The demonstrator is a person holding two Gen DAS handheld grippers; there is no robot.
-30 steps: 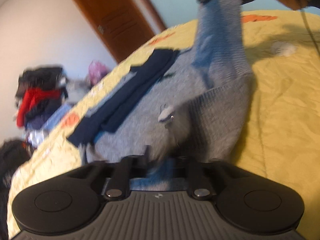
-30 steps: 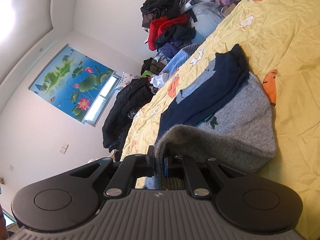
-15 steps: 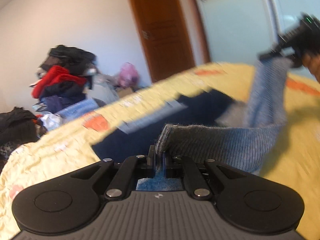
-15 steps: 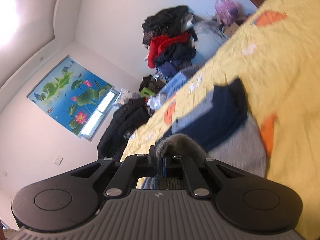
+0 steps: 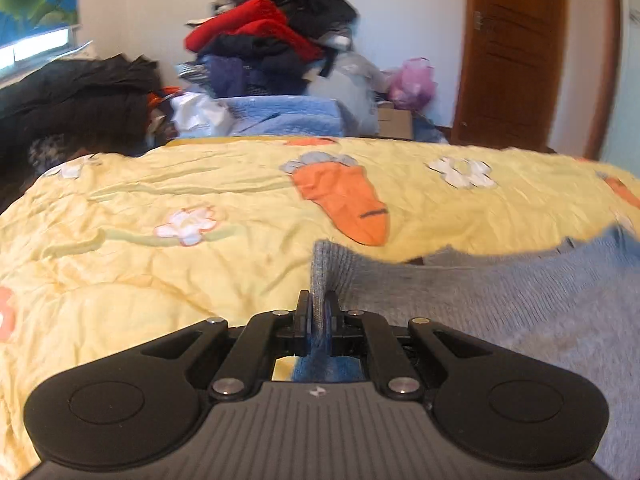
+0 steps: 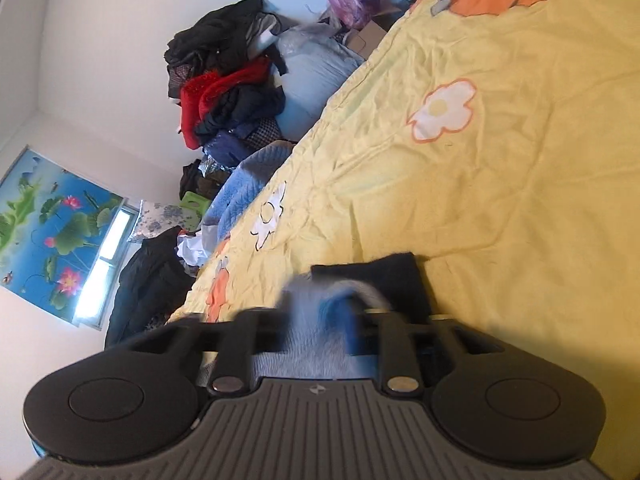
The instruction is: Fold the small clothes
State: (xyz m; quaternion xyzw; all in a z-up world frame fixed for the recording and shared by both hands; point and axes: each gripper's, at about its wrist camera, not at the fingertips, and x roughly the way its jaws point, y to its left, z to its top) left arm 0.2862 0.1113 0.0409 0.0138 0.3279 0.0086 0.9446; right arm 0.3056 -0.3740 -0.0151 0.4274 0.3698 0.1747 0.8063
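Between the pads of the left hand-held gripper (image 5: 318, 312), a ribbed edge of the grey knitted sweater (image 5: 500, 296) is clamped; the rest spreads to its right on the yellow carrot-print bed quilt (image 5: 200, 248). The right hand-held gripper (image 6: 320, 320) has just been opening, with blurred sweater cloth lying loose between its jaws.

left gripper (image 5: 316, 312) clamped tight on grey knit, right gripper (image 6: 320, 320) jaws just opening, knit between

Left wrist view low and close over the yellow bedspread (image 5: 168, 248), level, facing the clothes heap (image 5: 272, 40), right wrist view equally low, rolled sideways, sharing bedspread (image 6: 500, 200) and heap (image 6: 224, 92)
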